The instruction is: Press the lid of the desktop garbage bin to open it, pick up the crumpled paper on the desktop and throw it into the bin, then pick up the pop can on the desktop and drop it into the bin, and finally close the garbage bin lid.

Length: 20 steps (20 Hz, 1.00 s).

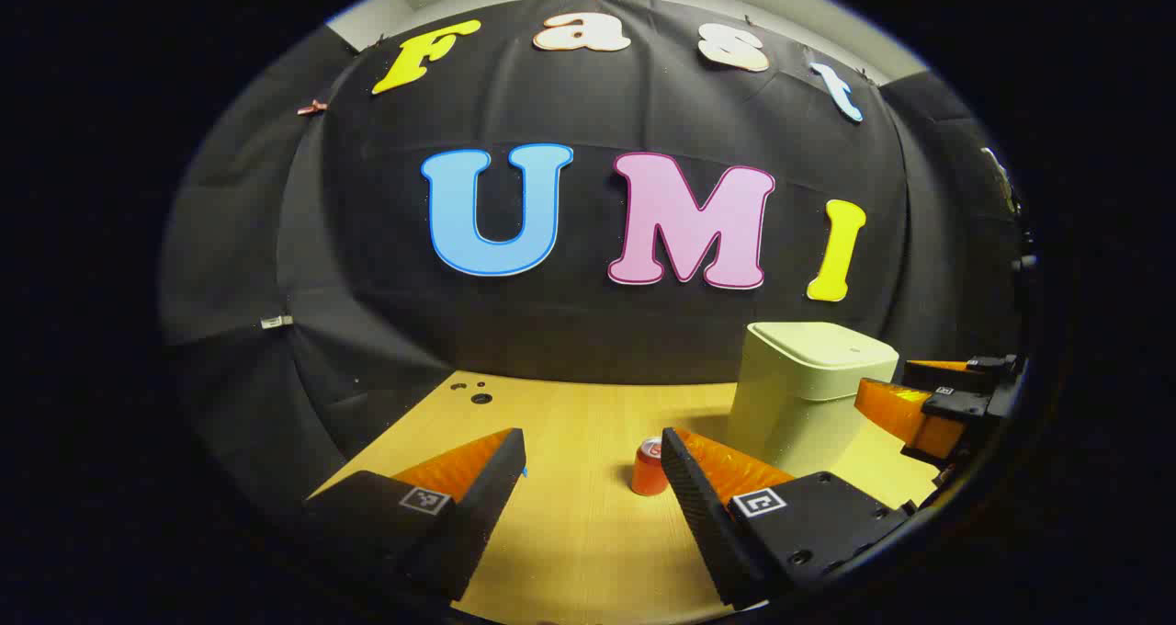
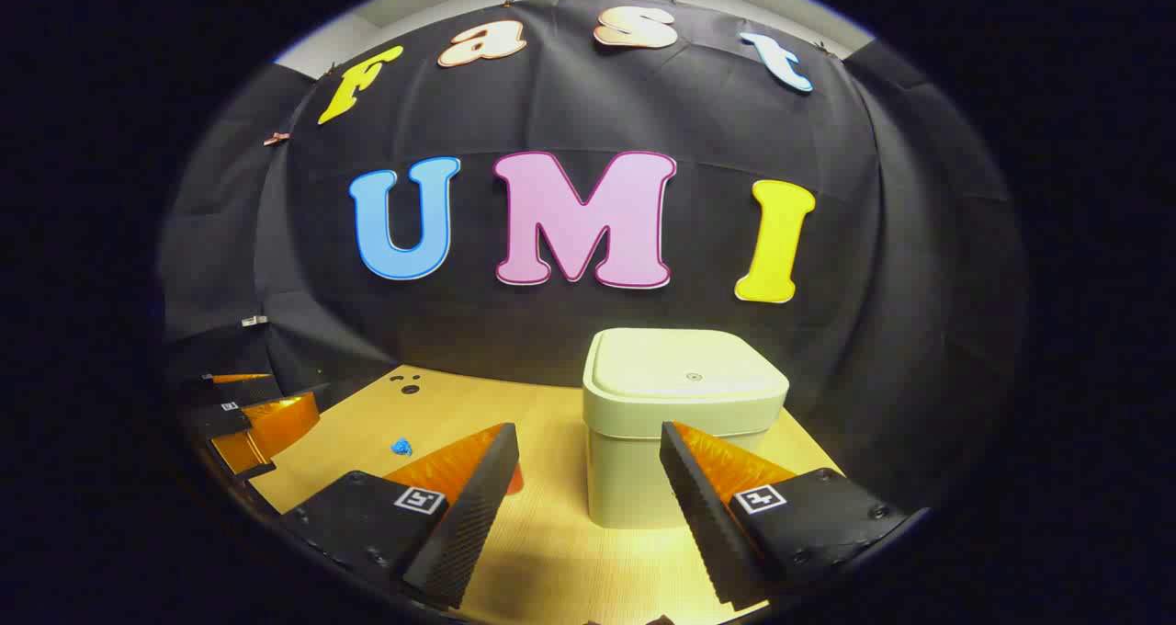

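Observation:
The pale cream garbage bin (image 2: 684, 414) stands on the wooden table with its lid (image 2: 689, 368) down. My right gripper (image 2: 588, 437) is open just in front of the bin, a little above the table, with nothing between its fingers. A small blue crumpled paper (image 2: 401, 446) lies to the left. The red pop can (image 1: 649, 471) stands upright left of the bin (image 1: 808, 391), partly hidden by one finger of my open, empty left gripper (image 1: 593, 441). In the right gripper view, a sliver of the can (image 2: 514, 478) peeks from behind a finger.
The table (image 1: 588, 533) has small dark holes (image 1: 480, 395) near its back edge, against the black cloth wall. The right gripper (image 1: 887, 379) shows beside the bin in the left gripper view. The left gripper (image 2: 292, 391) hovers at the table's left edge in the right gripper view.

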Motion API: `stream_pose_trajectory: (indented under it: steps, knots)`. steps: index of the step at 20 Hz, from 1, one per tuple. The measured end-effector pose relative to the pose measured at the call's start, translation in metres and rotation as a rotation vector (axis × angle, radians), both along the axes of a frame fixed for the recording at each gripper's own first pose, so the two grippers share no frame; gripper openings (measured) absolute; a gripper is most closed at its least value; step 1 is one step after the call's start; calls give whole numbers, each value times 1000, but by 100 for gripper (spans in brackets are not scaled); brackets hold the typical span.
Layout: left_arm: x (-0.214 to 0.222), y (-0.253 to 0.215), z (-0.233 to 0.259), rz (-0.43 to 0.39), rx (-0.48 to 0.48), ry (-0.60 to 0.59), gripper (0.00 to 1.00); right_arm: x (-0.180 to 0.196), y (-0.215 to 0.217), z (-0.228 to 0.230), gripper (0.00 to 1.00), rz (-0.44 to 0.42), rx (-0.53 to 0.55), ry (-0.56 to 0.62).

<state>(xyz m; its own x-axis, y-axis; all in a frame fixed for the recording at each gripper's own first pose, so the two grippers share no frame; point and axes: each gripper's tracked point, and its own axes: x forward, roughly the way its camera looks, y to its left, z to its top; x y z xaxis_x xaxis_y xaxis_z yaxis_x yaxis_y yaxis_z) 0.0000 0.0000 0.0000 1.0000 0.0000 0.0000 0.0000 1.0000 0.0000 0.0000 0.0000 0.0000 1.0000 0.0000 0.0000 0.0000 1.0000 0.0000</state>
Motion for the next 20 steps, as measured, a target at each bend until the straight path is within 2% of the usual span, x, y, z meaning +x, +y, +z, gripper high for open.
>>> stream_pose_trajectory:
  steps: [5,9,20]
  knots:
    - [4,11,-6,33,-13,20,95,9,10,-5,98,40,4,21]
    - [7,21,-17,68,0,57,96,10,5,-10,98,39,7,39]
    - [22,-11,-20,-19,14,70,96,12,-5,-21,98,37,-1,63]
